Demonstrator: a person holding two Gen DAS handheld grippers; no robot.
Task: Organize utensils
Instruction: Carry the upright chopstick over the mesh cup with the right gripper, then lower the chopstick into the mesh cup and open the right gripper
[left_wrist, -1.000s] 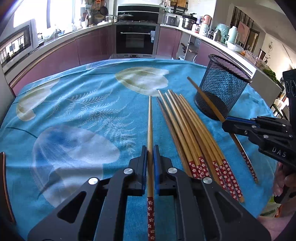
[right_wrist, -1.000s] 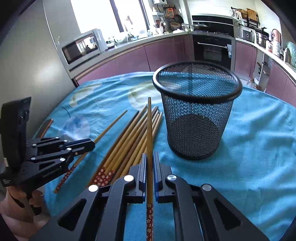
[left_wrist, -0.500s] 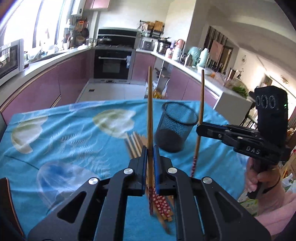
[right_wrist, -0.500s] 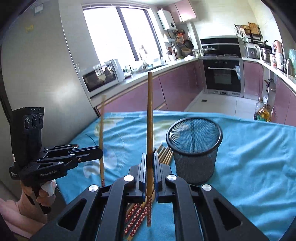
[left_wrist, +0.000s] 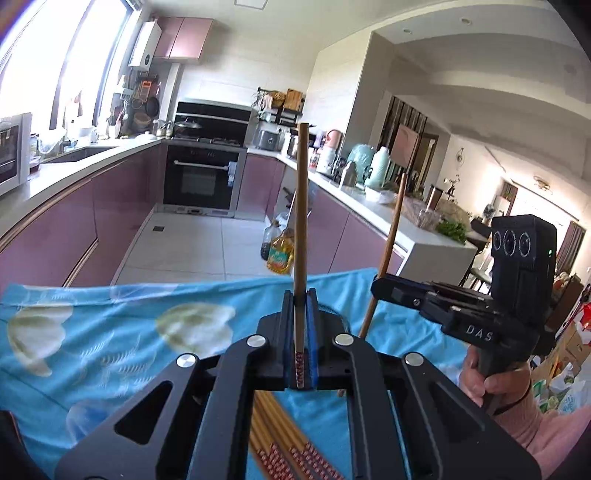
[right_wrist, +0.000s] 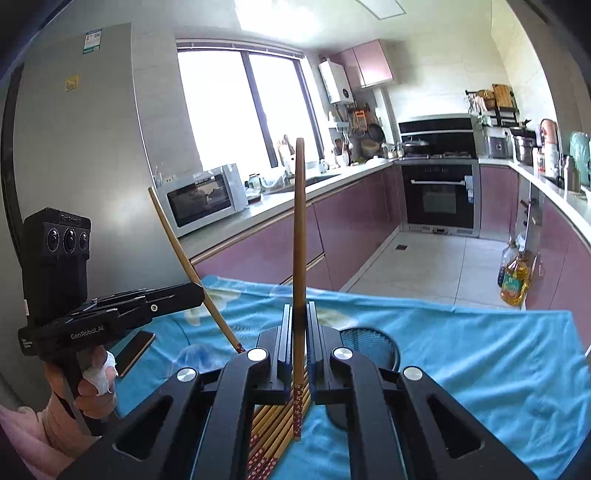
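My left gripper (left_wrist: 300, 295) is shut on a wooden chopstick (left_wrist: 301, 229) and holds it upright, red patterned end down. My right gripper (right_wrist: 300, 310) is shut on a second chopstick (right_wrist: 298, 236), also upright. Each gripper shows in the other's view: the right one (left_wrist: 376, 286) with its chopstick (left_wrist: 391, 229), the left one (right_wrist: 201, 291) with its chopstick (right_wrist: 184, 251). Both are high above the table. A row of several chopsticks (right_wrist: 275, 432) lies on the blue cloth below. The black mesh cup (right_wrist: 369, 347) stands just right of them, mostly hidden by my right gripper.
The table wears a blue cloth with pale flower prints (left_wrist: 110, 332). A dark phone-like slab (right_wrist: 135, 350) lies near its left edge. Purple kitchen cabinets, an oven and a tiled floor with an oil bottle (right_wrist: 515, 280) lie beyond the table.
Both grippers have risen and tilted up from the table, each lifting its chopstick from flat to upright. The mesh cup and the chopstick row have dropped low in view.
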